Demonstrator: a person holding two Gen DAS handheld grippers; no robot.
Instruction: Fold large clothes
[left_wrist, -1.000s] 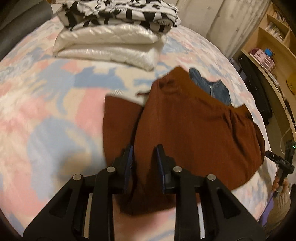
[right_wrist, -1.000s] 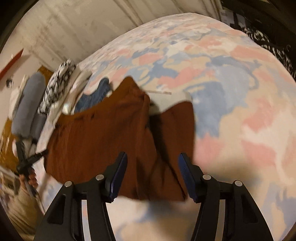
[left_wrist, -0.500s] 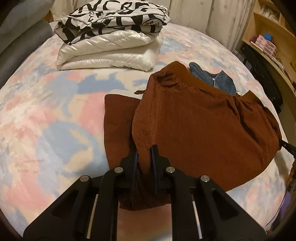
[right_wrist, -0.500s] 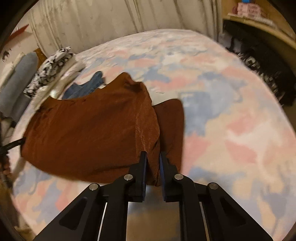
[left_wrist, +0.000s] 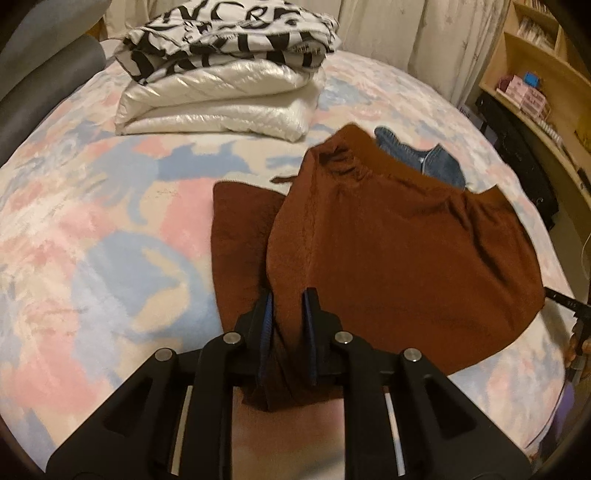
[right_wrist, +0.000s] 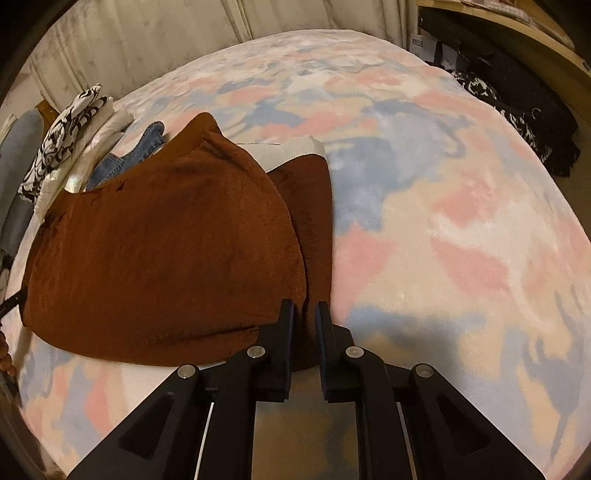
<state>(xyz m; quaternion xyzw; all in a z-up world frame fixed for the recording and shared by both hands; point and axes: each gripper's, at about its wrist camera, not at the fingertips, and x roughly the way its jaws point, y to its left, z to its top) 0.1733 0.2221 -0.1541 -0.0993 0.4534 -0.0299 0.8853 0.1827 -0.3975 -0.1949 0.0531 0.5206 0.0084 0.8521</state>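
A large brown fleece garment lies on the bed, one side folded over a narrower brown strip. In the left wrist view my left gripper pinches a bunched fold at the garment's near edge; its jaws are opening slightly with the cloth still between the pads. In the right wrist view the same garment spreads to the left, a white ribbed band at its far end. My right gripper holds the near hem of the strip, its jaws also opening a little with cloth between them.
A pastel pink, blue and cream bedcover runs under everything. Folded clothes are stacked at the far end. Denim pokes out behind the brown garment. A wooden shelf and dark things flank the bed's right side.
Both grippers closed onto the brown garment's near edge; the right one went from wide to narrow. Both now show a slightly wider gap than half a second ago.
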